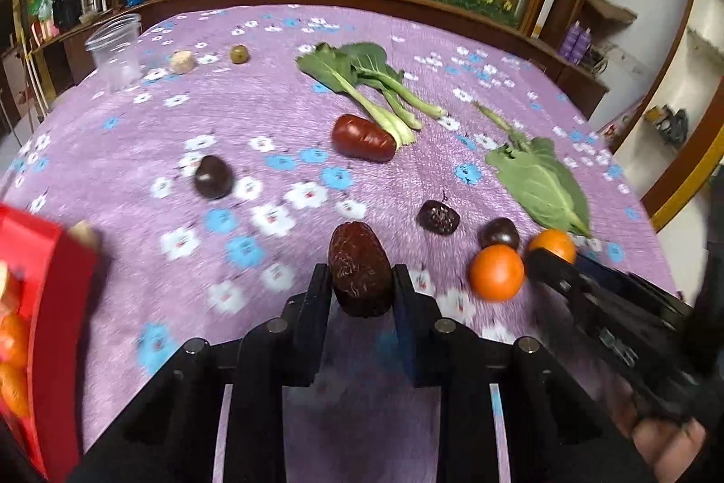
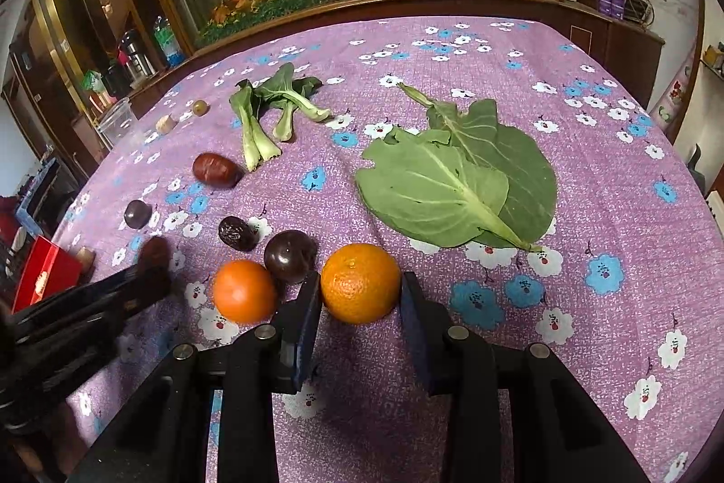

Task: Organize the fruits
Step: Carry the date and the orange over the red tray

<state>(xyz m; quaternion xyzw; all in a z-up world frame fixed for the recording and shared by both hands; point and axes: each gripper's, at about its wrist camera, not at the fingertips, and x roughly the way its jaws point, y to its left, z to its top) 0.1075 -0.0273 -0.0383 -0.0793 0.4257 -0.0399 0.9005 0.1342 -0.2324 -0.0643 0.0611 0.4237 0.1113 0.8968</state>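
soft indoor light, fisheye-warped edges, motion blur at left.

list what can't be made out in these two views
- Red box, left wrist view: cut off by the left edge, contents blurred.
- Second orange, left wrist view: partly behind the right gripper.
- Left gripper, right wrist view: motion-blurred; the date it grips is a smear.
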